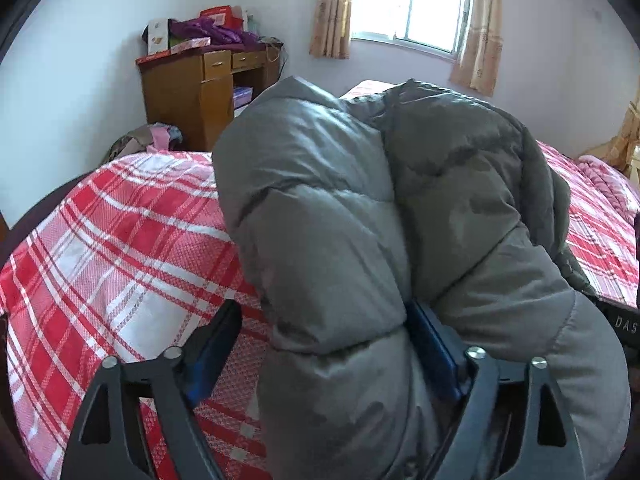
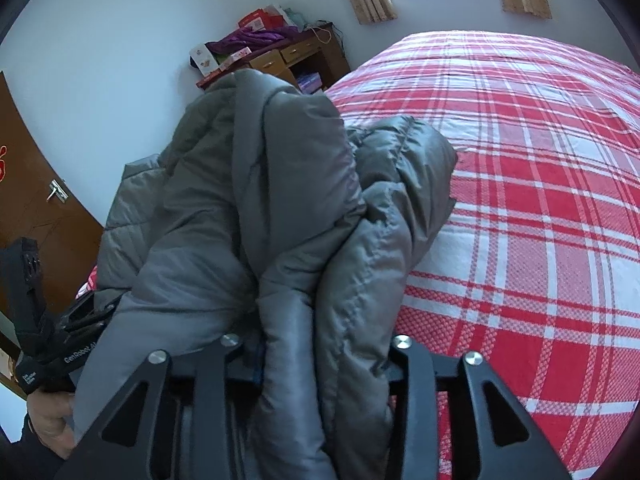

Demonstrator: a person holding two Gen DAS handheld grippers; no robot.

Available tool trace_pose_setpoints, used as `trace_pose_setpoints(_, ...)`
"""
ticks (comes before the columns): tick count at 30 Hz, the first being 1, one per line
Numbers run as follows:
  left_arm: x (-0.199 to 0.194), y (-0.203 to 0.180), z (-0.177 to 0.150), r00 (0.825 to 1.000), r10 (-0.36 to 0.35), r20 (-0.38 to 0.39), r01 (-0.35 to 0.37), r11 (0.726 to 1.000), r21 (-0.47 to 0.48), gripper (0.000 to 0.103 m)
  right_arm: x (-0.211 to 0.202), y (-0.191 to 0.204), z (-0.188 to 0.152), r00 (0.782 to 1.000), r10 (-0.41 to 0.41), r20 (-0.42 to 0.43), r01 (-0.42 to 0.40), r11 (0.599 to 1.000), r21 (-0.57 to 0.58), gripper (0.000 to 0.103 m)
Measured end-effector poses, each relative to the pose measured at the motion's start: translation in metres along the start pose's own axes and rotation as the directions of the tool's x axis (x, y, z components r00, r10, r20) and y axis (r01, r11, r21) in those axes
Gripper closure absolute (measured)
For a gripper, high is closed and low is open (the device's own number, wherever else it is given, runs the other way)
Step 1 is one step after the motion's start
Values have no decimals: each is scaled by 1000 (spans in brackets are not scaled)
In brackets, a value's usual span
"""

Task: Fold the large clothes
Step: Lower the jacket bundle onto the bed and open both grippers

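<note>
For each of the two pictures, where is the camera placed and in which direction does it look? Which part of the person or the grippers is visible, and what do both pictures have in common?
Left wrist view: sits on the left gripper, looks forward and down over the grey puffer jacket to the window; its own two fingers show.
Right wrist view: sits on the right gripper, looks over the jacket and the plaid bedspread; its fingers, the left gripper and a hand show.
Shared: jacket, bedspread, wooden desk, window.

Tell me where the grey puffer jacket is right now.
The grey puffer jacket is bunched on the near edge of the red plaid bed, filling both wrist views, with the wooden desk behind.
</note>
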State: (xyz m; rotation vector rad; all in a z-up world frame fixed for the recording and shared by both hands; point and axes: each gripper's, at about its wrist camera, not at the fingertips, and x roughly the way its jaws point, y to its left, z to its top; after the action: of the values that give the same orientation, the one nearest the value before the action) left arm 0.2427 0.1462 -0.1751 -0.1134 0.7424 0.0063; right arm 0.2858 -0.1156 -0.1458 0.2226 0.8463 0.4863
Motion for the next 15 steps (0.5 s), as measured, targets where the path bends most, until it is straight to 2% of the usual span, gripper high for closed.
trace_pose_setpoints(15, 5, 5, -1, 1000, 14, -8, -14, 1000, -18, 10, 6, -2, -4, 999, -40, -6, 39, 999, -7, 49)
